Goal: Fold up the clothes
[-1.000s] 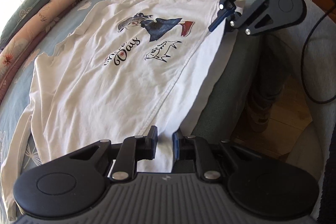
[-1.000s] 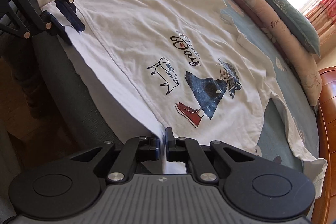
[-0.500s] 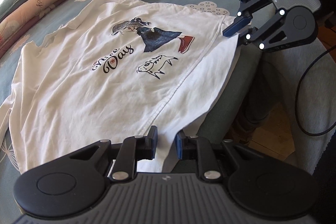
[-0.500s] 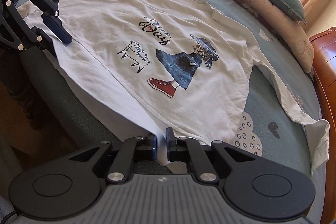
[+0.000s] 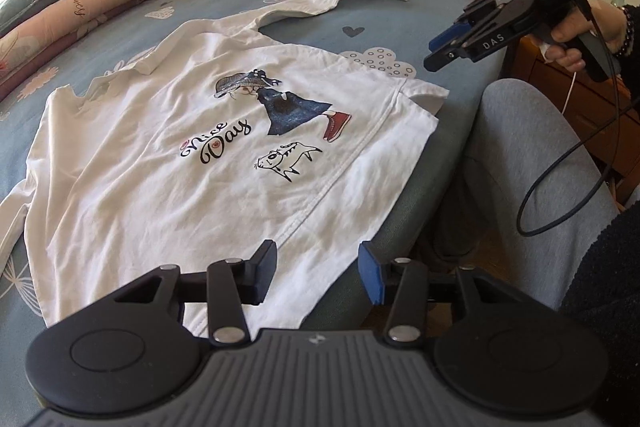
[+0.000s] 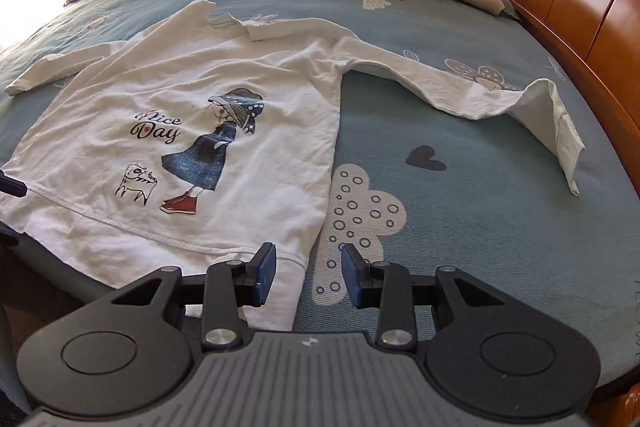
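Your left gripper (image 5: 318, 273) and right gripper (image 6: 308, 275) both gape, empty. The white long-sleeved printed shirt (image 5: 192, 163) lies flat, hem overhanging the blue patterned bedsheet (image 6: 460, 219) edge; open sheet beyond its right sleeve.

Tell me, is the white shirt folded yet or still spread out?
Spread out. The white shirt lies flat on the bed, print up, both sleeves extended.

We see the white long-sleeved shirt (image 5: 168, 163) lying flat, print up, on the bed (image 6: 460, 195), hem at its near edge, sleeves spread out.
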